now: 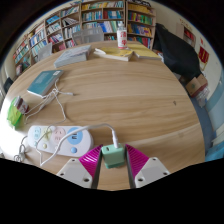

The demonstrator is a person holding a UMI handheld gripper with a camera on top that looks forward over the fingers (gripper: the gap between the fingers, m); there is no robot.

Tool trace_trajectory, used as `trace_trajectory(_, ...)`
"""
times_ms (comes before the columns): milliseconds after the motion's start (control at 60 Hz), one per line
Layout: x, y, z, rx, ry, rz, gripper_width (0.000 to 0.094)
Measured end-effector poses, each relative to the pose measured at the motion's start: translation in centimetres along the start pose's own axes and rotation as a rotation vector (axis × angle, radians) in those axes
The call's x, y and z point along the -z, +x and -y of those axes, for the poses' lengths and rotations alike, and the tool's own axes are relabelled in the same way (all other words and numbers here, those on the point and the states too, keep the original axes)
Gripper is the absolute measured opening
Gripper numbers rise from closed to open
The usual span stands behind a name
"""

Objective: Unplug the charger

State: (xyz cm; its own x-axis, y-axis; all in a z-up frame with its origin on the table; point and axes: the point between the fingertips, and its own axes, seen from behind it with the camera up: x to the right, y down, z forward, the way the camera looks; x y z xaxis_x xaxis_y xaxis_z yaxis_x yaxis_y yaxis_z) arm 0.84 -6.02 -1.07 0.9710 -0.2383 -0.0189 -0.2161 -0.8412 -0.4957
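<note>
A small green charger (pixel 113 155) sits between my gripper's (pixel 113 160) two magenta pads, and both fingers press on its sides. It is held just above the wooden table (pixel 140 95), apart from the white power strip (pixel 58 138) that lies to the left of the fingers. A white cable (pixel 100 128) runs from the charger's far end and curves left over the table and the strip. I cannot see the charger's prongs.
A teal flat device (pixel 44 83) with white cables lies further left, next to a green object (pixel 15 113). Books (pixel 72 58) and a bottle (pixel 122 38) are at the table's far side. A black chair (pixel 180 55) stands at the right, with bookshelves (pixel 100 15) behind.
</note>
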Motion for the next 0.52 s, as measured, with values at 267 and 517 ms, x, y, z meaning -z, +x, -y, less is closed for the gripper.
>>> trace_trajectory(267, 3.7, 0.0, 0.6, -0.011, 0.093, -0.021, 0.0839)
trace_trajectory(517, 14.8, -2.8, -3.8, -0.121, 0.175, -0.016, 0.0843)
